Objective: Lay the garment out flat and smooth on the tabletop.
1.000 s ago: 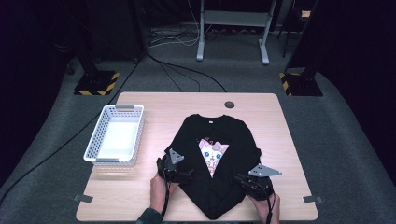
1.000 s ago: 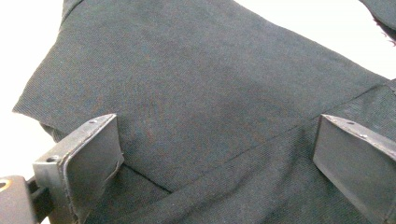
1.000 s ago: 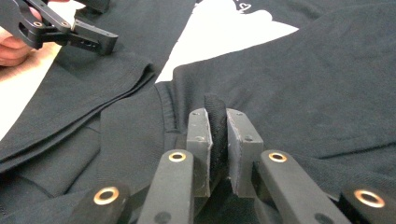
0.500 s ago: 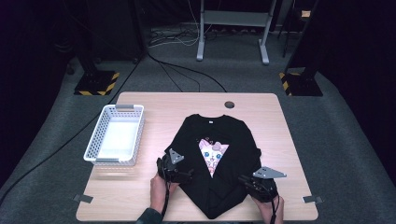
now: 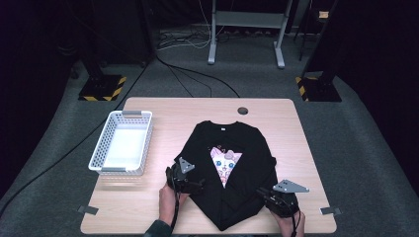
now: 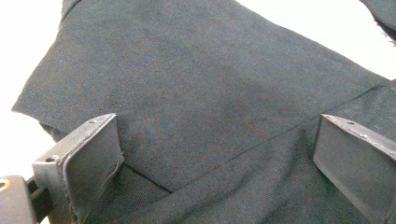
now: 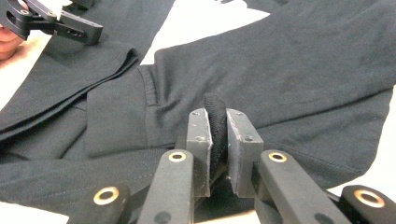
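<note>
Here my right gripper (image 7: 218, 140) is clenched on a pinched fold of the black shirt (image 5: 232, 173), which lies partly folded on the desk (image 5: 163, 111). My left gripper (image 6: 215, 154) stands released over the cloth. Compared with a second ago, the right hand has shifted slightly; the shirt's outline is unchanged, so the fold is only starting.

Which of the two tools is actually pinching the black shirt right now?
The right tool: its jaws are clamped on a fold of the black shirt. The left tool stands wide open over the cloth.
</note>
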Action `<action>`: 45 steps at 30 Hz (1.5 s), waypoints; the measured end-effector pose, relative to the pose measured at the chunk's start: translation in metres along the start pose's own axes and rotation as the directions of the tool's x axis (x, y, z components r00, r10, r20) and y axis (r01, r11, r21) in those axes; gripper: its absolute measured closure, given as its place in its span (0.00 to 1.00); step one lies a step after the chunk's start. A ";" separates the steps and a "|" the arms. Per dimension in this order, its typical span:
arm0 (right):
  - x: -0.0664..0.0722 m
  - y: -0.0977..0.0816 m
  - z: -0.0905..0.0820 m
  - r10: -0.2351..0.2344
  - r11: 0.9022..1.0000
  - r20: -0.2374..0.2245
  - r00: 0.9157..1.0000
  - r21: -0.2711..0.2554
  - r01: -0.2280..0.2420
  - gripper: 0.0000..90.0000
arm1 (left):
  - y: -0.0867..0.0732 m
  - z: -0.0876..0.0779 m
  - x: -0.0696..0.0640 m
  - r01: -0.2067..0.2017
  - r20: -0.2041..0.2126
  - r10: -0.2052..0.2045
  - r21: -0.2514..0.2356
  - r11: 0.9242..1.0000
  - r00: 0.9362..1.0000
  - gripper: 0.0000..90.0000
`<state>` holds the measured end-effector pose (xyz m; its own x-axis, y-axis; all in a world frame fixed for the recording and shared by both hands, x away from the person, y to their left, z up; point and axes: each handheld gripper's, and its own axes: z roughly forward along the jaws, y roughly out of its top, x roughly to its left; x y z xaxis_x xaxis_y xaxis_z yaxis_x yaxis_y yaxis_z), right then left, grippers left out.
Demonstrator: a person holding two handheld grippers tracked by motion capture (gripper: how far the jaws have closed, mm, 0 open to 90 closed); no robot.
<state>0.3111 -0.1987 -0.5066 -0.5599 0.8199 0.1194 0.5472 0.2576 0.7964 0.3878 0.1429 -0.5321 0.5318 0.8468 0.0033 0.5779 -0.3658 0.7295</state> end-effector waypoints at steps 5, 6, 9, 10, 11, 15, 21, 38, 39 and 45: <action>-0.002 -0.001 -0.005 -0.001 1.000 0.012 1.000 -0.004 0.001 0.89 | 0.000 0.000 0.000 0.000 -0.001 0.000 0.000 1.000 1.000 0.02; -0.002 -0.002 -0.006 -0.001 1.000 0.012 1.000 -0.005 0.001 0.89 | 0.000 0.000 0.000 0.001 -0.001 -0.001 0.000 1.000 1.000 0.02; -0.003 -0.004 -0.007 0.002 1.000 0.016 1.000 -0.001 -0.002 0.89 | 0.000 0.000 0.000 0.001 -0.001 -0.001 0.000 1.000 1.000 0.02; -0.003 -0.004 -0.007 0.004 1.000 0.017 1.000 0.000 -0.004 0.89 | 0.000 0.000 0.000 0.001 -0.001 -0.001 0.000 1.000 1.000 0.02; -0.004 -0.005 -0.007 0.004 1.000 0.017 1.000 0.000 -0.004 0.89 | 0.000 0.000 0.000 0.002 -0.001 -0.002 0.000 1.000 1.000 0.02; -0.004 -0.008 -0.009 0.004 1.000 0.019 1.000 0.004 -0.004 0.89 | 0.000 0.000 0.000 0.002 -0.002 -0.002 0.000 1.000 1.000 0.02; -0.005 -0.009 -0.011 0.008 1.000 0.024 1.000 0.001 -0.008 0.89 | 0.000 0.000 0.000 0.002 -0.003 -0.002 0.000 1.000 1.000 0.02; 0.000 -0.017 -0.024 -0.001 1.000 0.035 0.999 -0.001 0.001 0.88 | 0.000 0.000 0.000 0.002 -0.003 -0.002 0.000 1.000 1.000 0.02; 0.000 -0.018 -0.026 0.000 1.000 0.036 0.999 0.000 0.000 0.88 | 0.000 0.000 0.000 0.002 -0.003 -0.002 0.000 1.000 1.000 0.02; 0.004 -0.026 -0.042 -0.011 1.000 0.047 0.999 -0.005 0.012 0.85 | 0.000 0.000 0.000 0.000 -0.004 0.000 -0.001 1.000 1.000 0.02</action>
<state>0.2685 -0.2232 -0.5021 -0.5365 0.8398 0.0826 0.5375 0.2646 0.8007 0.3877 0.1428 -0.5321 0.5291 0.8485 0.0060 0.5775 -0.3652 0.7302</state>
